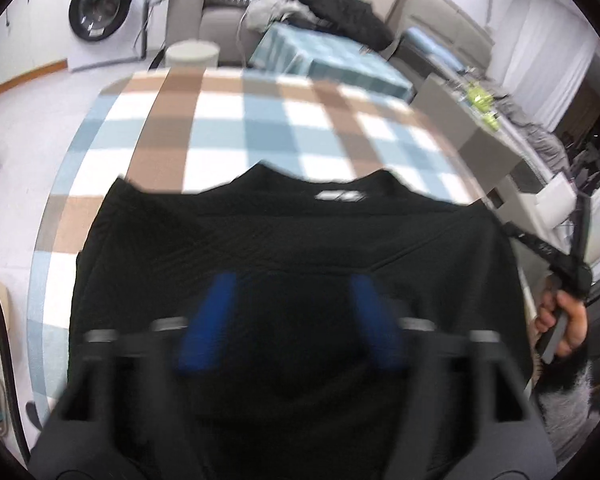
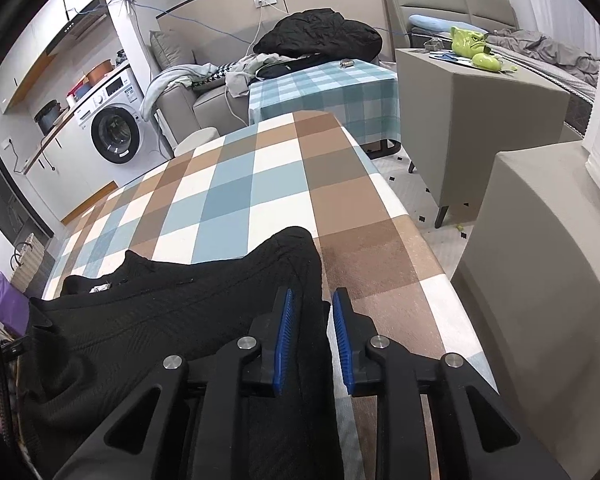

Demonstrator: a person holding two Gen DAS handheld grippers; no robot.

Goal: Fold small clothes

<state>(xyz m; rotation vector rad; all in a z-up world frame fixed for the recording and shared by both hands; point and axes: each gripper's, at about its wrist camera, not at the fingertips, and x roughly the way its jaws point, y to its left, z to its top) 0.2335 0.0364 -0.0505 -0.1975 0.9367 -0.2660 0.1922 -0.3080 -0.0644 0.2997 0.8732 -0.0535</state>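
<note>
Checked cloth in brown, blue and white covers the counter [image 2: 236, 184] that carries the work. Nearest the cameras, a black garment [image 1: 300, 248] lies spread flat on the near part of this counter, its neckline toward the far side. A small white label [image 1: 340, 196] sits inside the neckline; its print cannot be read.

The left gripper [image 1: 292, 320] hangs over the middle of the garment, its blue-padded fingers [image 1: 212, 316] spread wide with only flat fabric seen beyond them and nothing pinched. This view is blurred.

The right gripper [image 2: 310, 332] is at the garment's right edge. Its fingers [image 2: 282, 344] stand slightly apart. The fabric edge runs up through the narrow gap, and the pads do not press it. In the left wrist view, a hand [image 1: 560, 320] grips the handle of that gripper beside the counter.

Beyond the counter stands a second table with a teal checked cloth [image 2: 332, 88], then a sofa piled with a black coat [image 2: 320, 36] and pale clothes. A washing machine [image 2: 116, 128] stands at the far left; its panel writing is too small to read. A green figure [image 2: 476, 46] rests on a grey cabinet [image 2: 480, 120] at the right.
</note>
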